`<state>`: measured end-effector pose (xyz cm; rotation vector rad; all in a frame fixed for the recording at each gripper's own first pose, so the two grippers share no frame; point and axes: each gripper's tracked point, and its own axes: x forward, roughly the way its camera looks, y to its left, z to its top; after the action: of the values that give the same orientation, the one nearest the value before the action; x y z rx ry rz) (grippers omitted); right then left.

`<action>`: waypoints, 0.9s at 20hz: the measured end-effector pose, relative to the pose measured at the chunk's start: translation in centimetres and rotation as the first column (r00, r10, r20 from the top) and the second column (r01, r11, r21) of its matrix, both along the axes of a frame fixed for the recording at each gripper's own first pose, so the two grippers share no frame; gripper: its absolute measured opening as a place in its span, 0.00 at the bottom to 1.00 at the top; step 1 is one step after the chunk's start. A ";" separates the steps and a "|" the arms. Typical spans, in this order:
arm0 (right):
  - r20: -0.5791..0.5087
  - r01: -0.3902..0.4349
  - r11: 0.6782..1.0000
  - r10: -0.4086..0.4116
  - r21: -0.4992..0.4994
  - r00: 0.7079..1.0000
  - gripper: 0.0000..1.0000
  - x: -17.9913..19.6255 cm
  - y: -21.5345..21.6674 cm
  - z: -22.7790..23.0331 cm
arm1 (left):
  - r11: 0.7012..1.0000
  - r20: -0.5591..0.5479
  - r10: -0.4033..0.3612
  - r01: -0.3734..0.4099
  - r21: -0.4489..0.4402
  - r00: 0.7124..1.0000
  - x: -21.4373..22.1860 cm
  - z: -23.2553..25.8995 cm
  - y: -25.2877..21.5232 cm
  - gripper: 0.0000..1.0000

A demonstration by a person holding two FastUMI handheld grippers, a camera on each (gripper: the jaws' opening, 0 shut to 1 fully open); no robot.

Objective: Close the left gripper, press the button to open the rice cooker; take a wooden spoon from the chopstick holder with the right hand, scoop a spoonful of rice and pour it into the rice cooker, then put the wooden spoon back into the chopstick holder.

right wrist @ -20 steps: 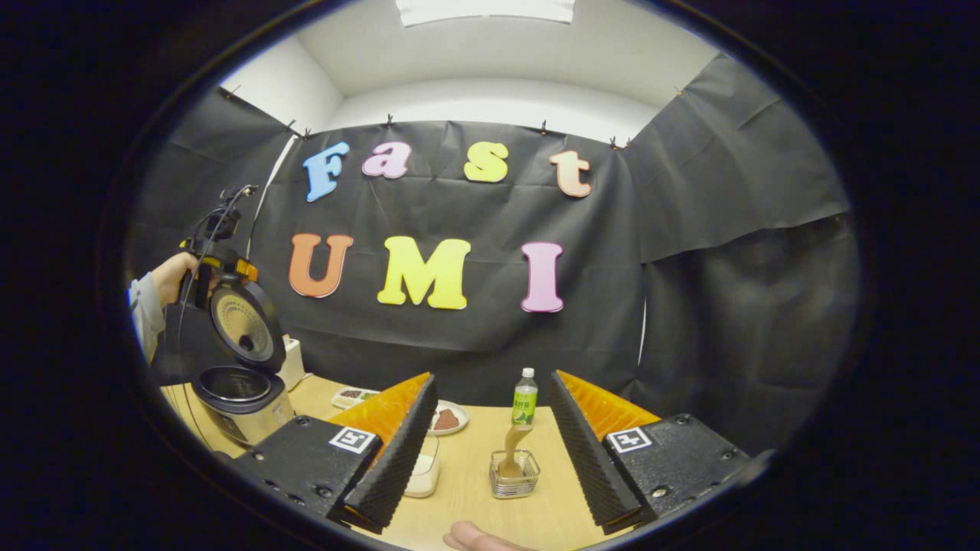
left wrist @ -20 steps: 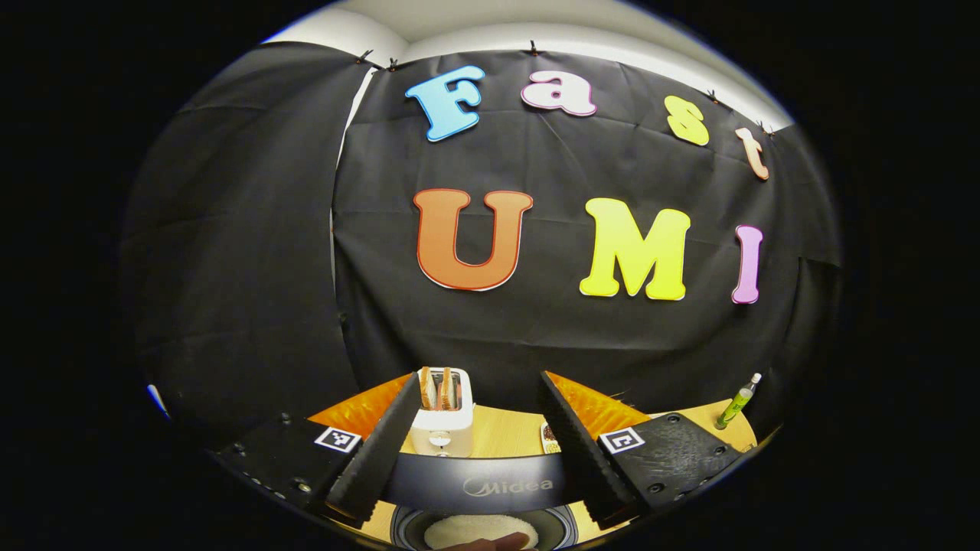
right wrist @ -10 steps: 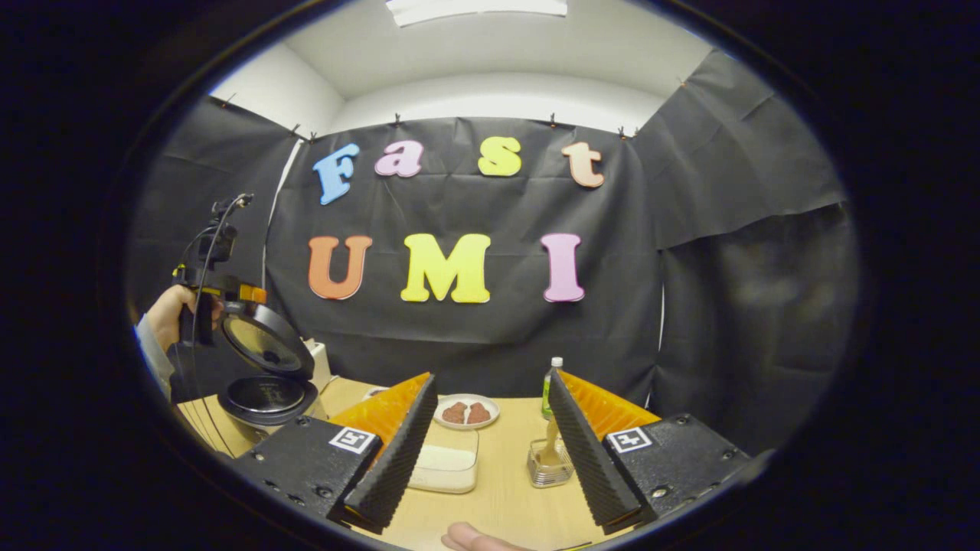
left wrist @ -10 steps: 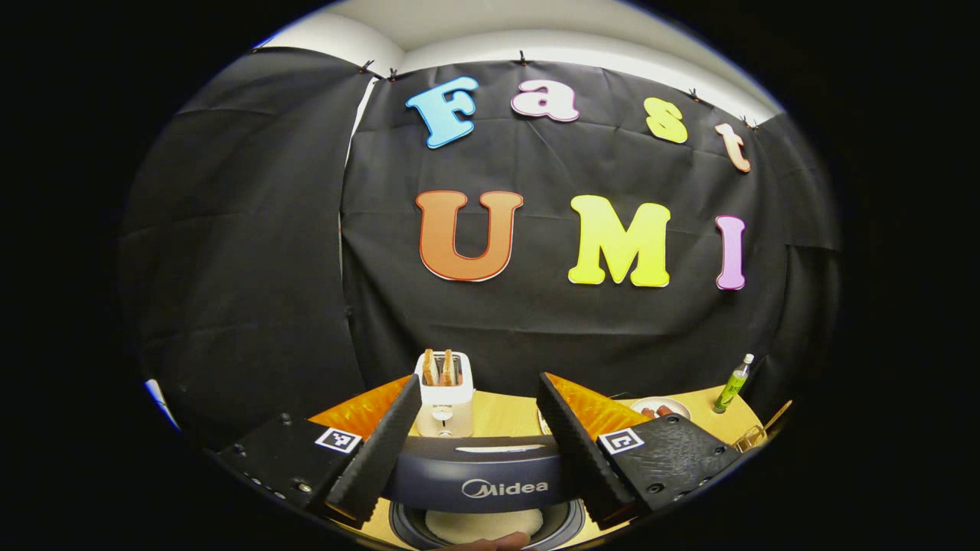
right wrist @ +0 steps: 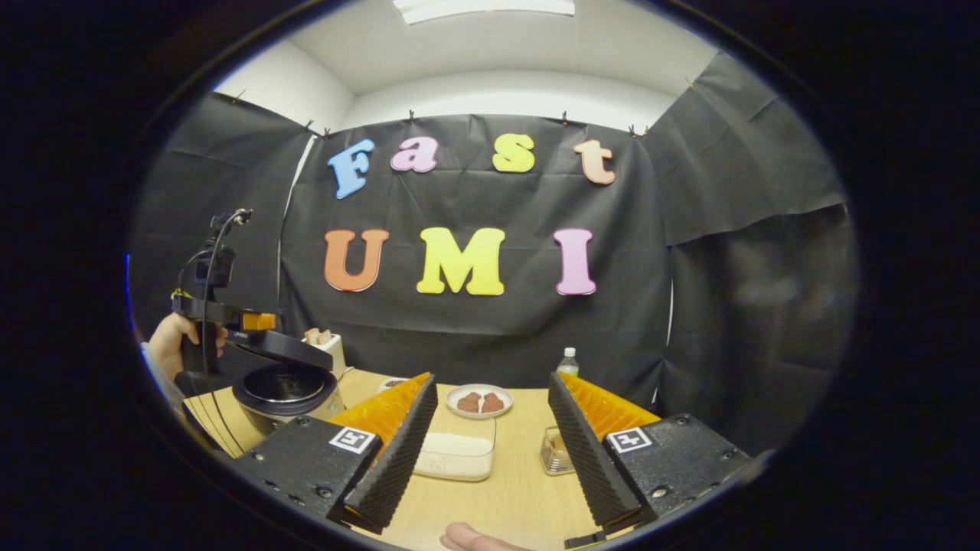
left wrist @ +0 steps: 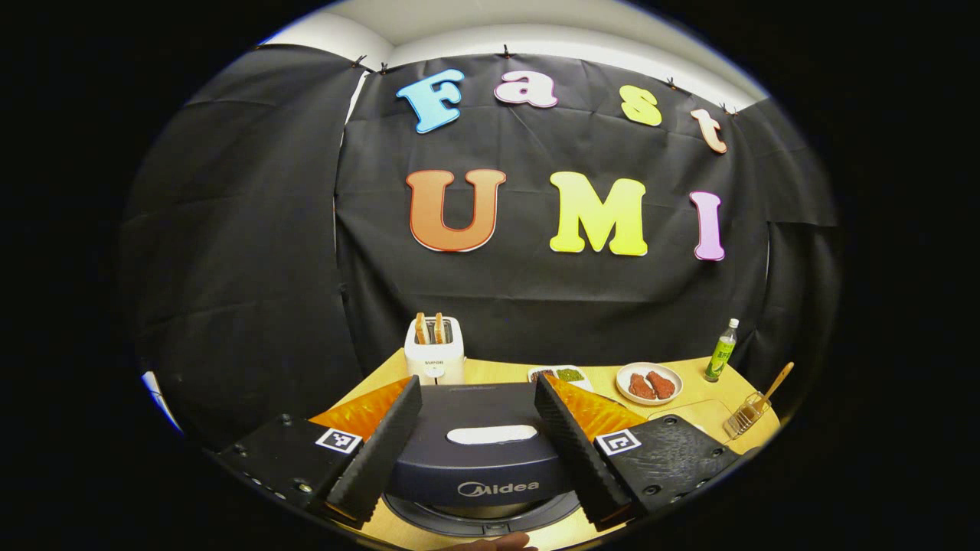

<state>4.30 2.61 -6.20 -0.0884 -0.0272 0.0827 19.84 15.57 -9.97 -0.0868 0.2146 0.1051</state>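
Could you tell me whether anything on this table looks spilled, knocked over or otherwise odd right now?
Nothing looks spilled or knocked over. The one thing of note is the rice cooker lid, which hangs part-way down over the pot, neither fully open nor latched. The wooden spoon leans in its holder, as expected.

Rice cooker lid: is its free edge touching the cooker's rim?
Apart. The right gripper view shows the lid tilted above the cooker's rim, with a dark gap between them.
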 end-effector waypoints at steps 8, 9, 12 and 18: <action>0.029 0.035 0.999 -0.035 0.012 0.999 0.95 -3.1 -2.7 0.3 | 1.000 -0.093 0.011 -0.009 0.021 0.996 -1.7 -4.9 -0.9 0.97; 0.033 0.037 0.999 -0.037 0.014 0.999 0.95 -3.3 -2.9 0.4 | 1.000 -0.088 0.016 -0.015 0.014 0.996 -1.7 -4.9 -0.8 0.97; 0.020 0.028 0.999 -0.028 0.026 0.999 0.94 -3.9 -3.3 -0.3 | 1.000 -0.114 0.017 -0.017 0.003 0.993 -2.1 -6.5 -1.2 0.97; 0.006 0.001 0.998 -0.001 0.060 1.000 0.95 -5.9 -3.1 -2.5 | 0.999 -0.108 0.043 -0.041 0.020 0.993 -3.8 -8.7 -1.4 0.98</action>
<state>-1.64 -0.52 -8.68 -0.0291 -0.0356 0.0807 16.07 14.17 -18.63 -0.0680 0.3206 0.1535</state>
